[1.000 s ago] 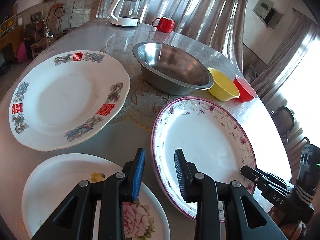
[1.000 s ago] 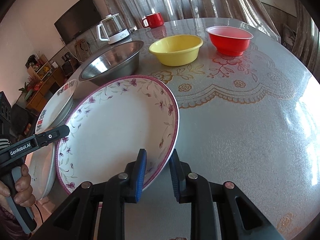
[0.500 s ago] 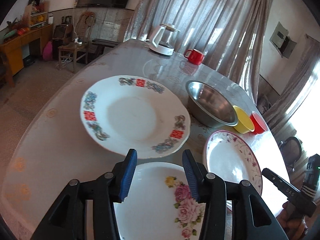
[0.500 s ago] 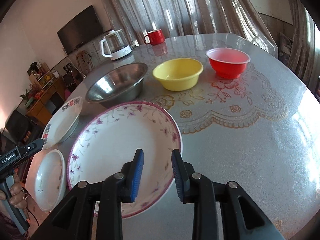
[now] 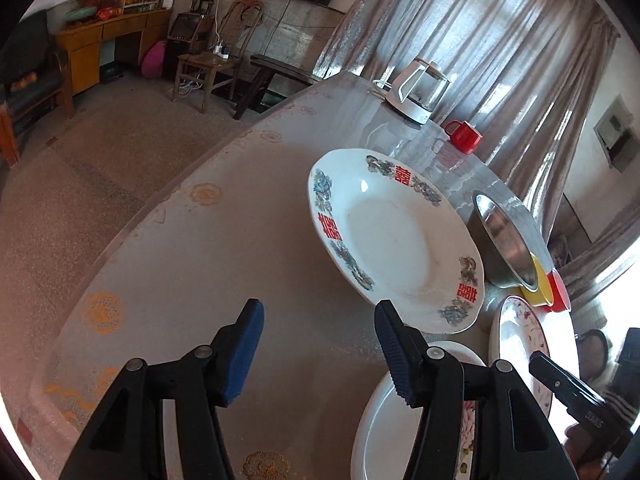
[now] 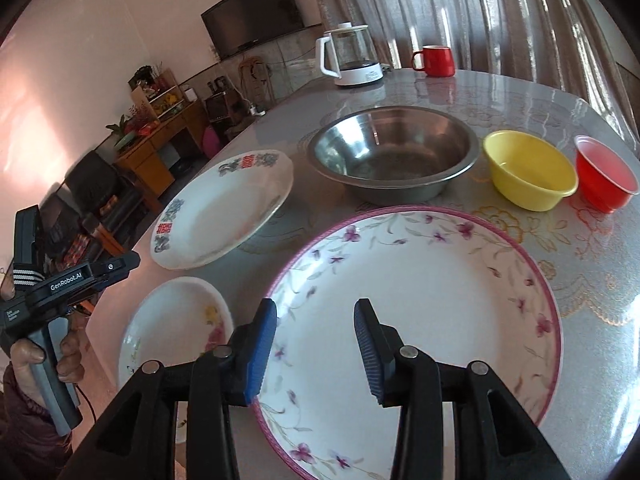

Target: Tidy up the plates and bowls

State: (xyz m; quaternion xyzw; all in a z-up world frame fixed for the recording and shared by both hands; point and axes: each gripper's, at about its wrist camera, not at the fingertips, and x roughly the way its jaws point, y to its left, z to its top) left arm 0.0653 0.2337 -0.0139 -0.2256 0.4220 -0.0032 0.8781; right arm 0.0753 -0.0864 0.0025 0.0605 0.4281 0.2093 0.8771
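Right wrist view: my right gripper hangs spread over the purple-rimmed plate, unheld; left gripper spread, empty, likely awaiting stacking.

Our black grippers have ribbed blue fingers and silver screws; the left gripper reads "GenRobot.AI", gripped by a bare-skinned hand.

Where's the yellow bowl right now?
In the right wrist view the yellow bowl sits on the table's far right, between the steel bowl and the red bowl.
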